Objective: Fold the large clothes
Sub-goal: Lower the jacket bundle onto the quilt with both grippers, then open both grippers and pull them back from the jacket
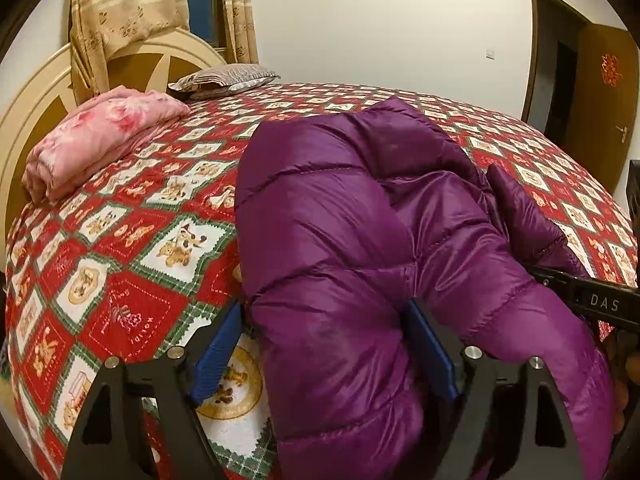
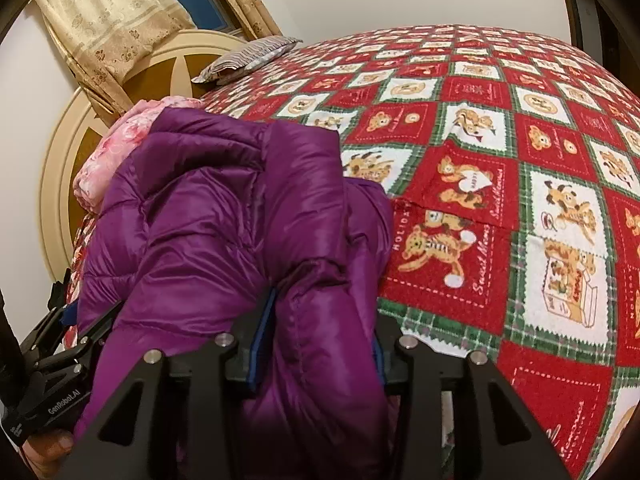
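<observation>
A shiny purple puffer jacket (image 1: 340,208) lies bunched on the bed, its near end hanging toward me. My left gripper (image 1: 326,344) stands open and wide, straddling the jacket's near left part; its left blue pad (image 1: 218,356) is over the quilt, just off the fabric. In the right wrist view the jacket (image 2: 208,220) is piled at the left. My right gripper (image 2: 320,344) is partly open around a puffy fold that fills the gap and hides most of the right pad. The other gripper shows at each view's edge (image 1: 592,300) (image 2: 60,340).
A red, green and white teddy-bear quilt (image 2: 500,160) covers the bed. A folded pink blanket (image 1: 100,136) and a striped pillow (image 1: 224,80) lie by the cream headboard (image 1: 40,92). Curtains hang behind it. A brown door (image 1: 592,100) stands open at the far right.
</observation>
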`<state>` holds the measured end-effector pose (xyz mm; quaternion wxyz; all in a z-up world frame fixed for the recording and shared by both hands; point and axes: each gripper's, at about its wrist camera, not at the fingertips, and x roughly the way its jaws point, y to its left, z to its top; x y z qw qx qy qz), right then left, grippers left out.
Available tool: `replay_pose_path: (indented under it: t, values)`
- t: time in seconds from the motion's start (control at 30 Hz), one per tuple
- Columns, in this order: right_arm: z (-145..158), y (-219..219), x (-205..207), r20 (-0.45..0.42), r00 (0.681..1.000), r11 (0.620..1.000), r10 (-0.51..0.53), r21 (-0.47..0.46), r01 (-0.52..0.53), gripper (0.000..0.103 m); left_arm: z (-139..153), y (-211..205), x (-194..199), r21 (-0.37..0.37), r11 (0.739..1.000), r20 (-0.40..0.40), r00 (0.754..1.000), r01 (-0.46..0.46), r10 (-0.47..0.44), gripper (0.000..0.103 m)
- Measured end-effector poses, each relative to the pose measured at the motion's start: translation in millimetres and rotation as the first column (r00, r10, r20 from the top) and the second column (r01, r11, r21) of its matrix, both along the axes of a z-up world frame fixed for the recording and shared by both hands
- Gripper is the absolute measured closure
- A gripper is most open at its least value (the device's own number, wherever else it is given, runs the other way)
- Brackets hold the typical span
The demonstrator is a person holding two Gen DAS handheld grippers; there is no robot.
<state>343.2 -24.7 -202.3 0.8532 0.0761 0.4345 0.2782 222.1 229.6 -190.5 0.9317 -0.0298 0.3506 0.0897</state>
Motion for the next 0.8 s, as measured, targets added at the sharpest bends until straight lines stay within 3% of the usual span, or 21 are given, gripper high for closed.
replay_pose_path:
  t: [0.33, 0.53, 0.67, 0.8]
  values:
    - [-4.8, -0.6, 2.9, -0.001, 1.000, 1.000, -0.016, -0.004, 0.016, 0.052, -6.1, 7.7, 1.2, -0.055, 0.998, 0.000, 1.000, -0.029, 0.029, 0.012]
    - [-5.2, 1.7, 2.7, 0.009, 1.000, 1.000, -0.016, -0.026, 0.017, 0.050, -5.6, 7.2, 1.0, -0.049, 0.998, -0.004, 0.999, -0.036, 0.036, 0.011]
    - [10.3, 3.2, -3.1, 0.059, 0.998, 0.994, -0.017, -0.109, 0.023, 0.046, 17.4, 5.6, -10.0, 0.022, 0.996, -0.019, 0.996, -0.082, 0.083, 0.011]
    - [51.4, -11.9, -34.5, 0.164, 0.985, 0.990, -0.045, -0.127, 0.067, 0.039, 64.9, 6.6, -50.8, 0.009, 0.994, 0.087, 0.990, -0.111, 0.110, 0.011]
